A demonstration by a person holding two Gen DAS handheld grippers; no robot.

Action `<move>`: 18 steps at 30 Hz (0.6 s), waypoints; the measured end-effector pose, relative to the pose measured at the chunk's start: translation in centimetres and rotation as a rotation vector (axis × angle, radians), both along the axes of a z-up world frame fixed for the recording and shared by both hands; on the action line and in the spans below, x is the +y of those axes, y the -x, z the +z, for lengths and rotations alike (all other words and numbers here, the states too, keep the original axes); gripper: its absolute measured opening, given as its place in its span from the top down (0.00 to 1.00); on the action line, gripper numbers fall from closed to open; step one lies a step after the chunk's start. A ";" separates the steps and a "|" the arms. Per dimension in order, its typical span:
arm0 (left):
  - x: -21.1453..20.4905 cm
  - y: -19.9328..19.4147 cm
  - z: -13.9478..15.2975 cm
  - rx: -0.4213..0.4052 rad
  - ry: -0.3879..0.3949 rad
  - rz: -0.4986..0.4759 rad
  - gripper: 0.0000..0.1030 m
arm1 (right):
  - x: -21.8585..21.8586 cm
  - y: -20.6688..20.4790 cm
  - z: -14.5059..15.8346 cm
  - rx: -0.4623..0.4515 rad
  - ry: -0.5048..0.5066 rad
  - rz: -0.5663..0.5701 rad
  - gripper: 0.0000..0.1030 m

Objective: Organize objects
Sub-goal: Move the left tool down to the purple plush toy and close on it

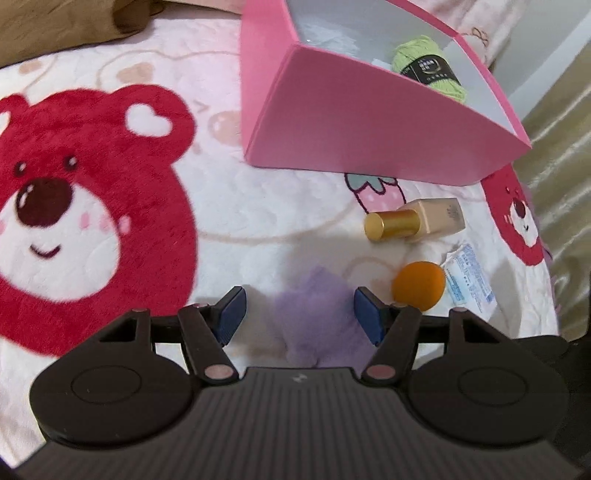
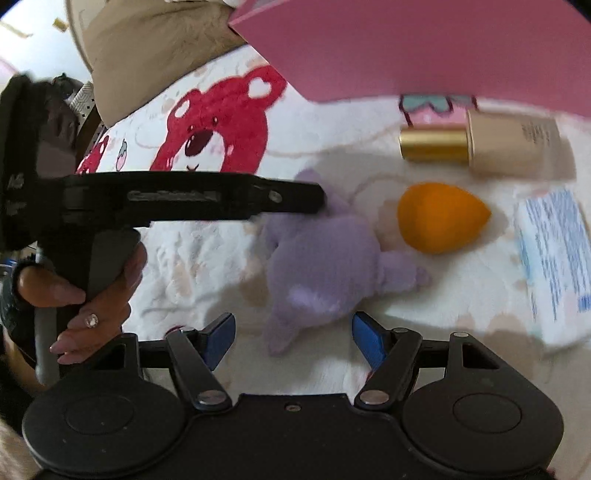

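A purple plush toy (image 2: 325, 258) lies on the bear-print blanket (image 1: 221, 206). In the left wrist view the plush toy (image 1: 317, 317) shows blurred under and between the blue pads of my left gripper (image 1: 300, 314), which is open and not pressing on it. In the right wrist view my right gripper (image 2: 294, 338) is open just above the toy's lower end. There my left gripper (image 2: 317, 199) appears side-on, its tip at the toy's upper end. A pink box (image 1: 354, 122) stands behind, with a green yarn ball (image 1: 428, 66) inside.
Right of the plush lie an orange makeup sponge (image 2: 439, 221), a beige bottle with a gold cap (image 2: 480, 147) and a blue-and-white packet (image 2: 554, 258). A person's hand (image 2: 99, 295) holds the left gripper's handle. A brown pillow (image 1: 55, 26) sits at the far left.
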State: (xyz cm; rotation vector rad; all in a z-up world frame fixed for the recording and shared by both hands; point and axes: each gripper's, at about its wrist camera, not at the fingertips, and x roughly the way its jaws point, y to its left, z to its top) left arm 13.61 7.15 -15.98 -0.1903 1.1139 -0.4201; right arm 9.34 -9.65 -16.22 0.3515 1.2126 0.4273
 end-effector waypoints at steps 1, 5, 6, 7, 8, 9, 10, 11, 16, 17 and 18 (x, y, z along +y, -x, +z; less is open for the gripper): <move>-0.3 -0.1 -0.2 -0.008 -0.022 -0.005 0.39 | 0.3 0.2 0.0 -0.034 0.026 -0.003 0.28; -1.1 -0.2 -0.6 -0.051 -0.047 -0.022 0.43 | 1.7 1.2 0.0 -0.132 0.118 0.040 0.28; -1.2 -0.1 -0.5 -0.054 -0.046 -0.032 0.47 | 1.8 1.2 0.1 -0.140 0.128 0.037 0.28; -1.1 0.1 -0.4 -0.045 -0.028 -0.046 0.59 | 1.8 1.2 0.1 -0.144 0.134 0.038 0.28; -0.9 0.1 -0.3 -0.023 -0.007 -0.047 0.59 | 1.8 1.0 0.1 -0.140 0.132 0.034 0.28; -0.7 0.1 -0.2 0.004 -0.003 -0.035 0.59 | 1.7 0.9 0.1 -0.129 0.130 0.025 0.28; -0.4 0.1 -0.1 0.019 0.004 -0.027 0.60 | 1.5 0.8 0.0 -0.122 0.125 0.016 0.28; -0.2 0.2 -0.1 0.025 0.014 -0.020 0.60 | 1.5 0.7 0.0 -0.122 0.124 0.012 0.28; 1.7 0.6 -0.3 0.116 0.066 0.048 0.62 | 2.4 0.4 0.3 -0.119 0.151 0.023 0.23; 2.2 0.9 -0.2 0.128 0.078 0.063 0.62 | 2.7 0.5 0.5 -0.130 0.161 0.031 0.23; 2.8 1.2 -0.1 0.139 0.089 0.081 0.62 | 2.9 0.5 0.7 -0.142 0.171 0.039 0.22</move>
